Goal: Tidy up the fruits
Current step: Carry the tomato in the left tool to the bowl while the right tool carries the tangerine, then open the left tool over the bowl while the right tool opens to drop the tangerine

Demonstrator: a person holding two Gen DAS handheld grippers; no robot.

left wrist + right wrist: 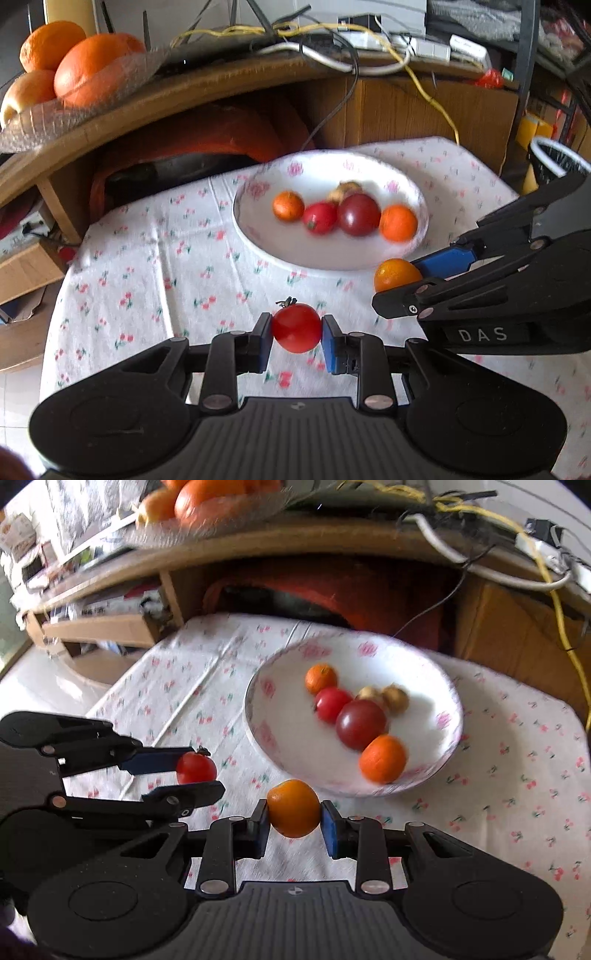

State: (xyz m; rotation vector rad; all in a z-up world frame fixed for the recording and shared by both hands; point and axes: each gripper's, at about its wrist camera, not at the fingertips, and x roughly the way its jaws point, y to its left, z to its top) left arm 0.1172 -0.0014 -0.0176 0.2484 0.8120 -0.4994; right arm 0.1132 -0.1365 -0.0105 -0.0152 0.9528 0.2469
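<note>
Nearest to each camera, both tools were loaded: the left hand-held gripper was closed on a small red tomato with its blue pads pressing both sides, and the right hand-held gripper was closed in the same way on a small orange fruit. Both fruits were held over the flowered cloth of the table, just in front of the white bowl, so the step in hand seemed to be the carrying of the two last loose fruits to the bowl. The next move probably called for bringing each one over the rim, lowering it to a free place beside the fruits already there, and only then opening the jaws, so that nothing rolls out. Inside the bowl lay two orange fruits, a red tomato, a darker tomato and something brownish. The right wrist view showed this as two brownish pieces; the left wrist view showed only one blurred lump. The left view alone showed clearly the large oranges in a glass dish on the wooden shelf behind; in the right view they were cut off by the top edge.
</note>
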